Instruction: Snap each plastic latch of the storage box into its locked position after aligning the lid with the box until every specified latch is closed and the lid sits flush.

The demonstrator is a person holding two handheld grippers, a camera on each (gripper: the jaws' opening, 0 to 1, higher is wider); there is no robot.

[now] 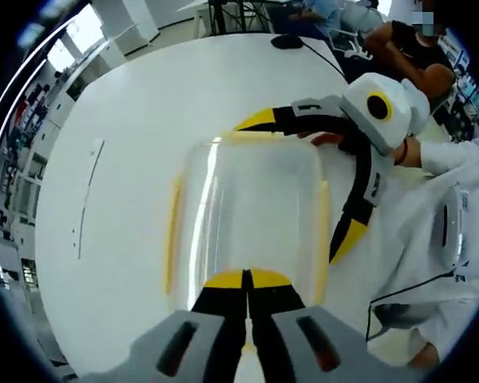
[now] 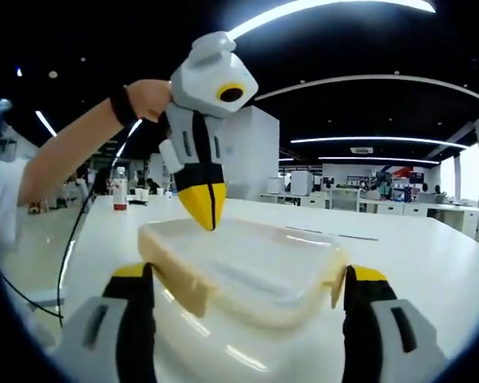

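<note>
White and glossy, the round table carries the clear storage box with its lid on top and pale yellow latches along the sides. In the left gripper view the box lies just in front of the left gripper, near the table's near edge. The yellow tips of this gripper are pressed together with no gap, and they touch the near rim of the lid; they hold nothing between them.

The right gripper comes in from the right in that view, with its jaws spread wide, one tip at the far edge of the box and one beside the right latch. In the right gripper view its two tips stand well apart on both sides of the box, and the left gripper points down onto the far side of the lid.

Far on the table stand a bottle with a red label and a black cable. A person in dark clothes sits beyond the far edge. The room is an open office with long ceiling lights, white desks and a white column.
</note>
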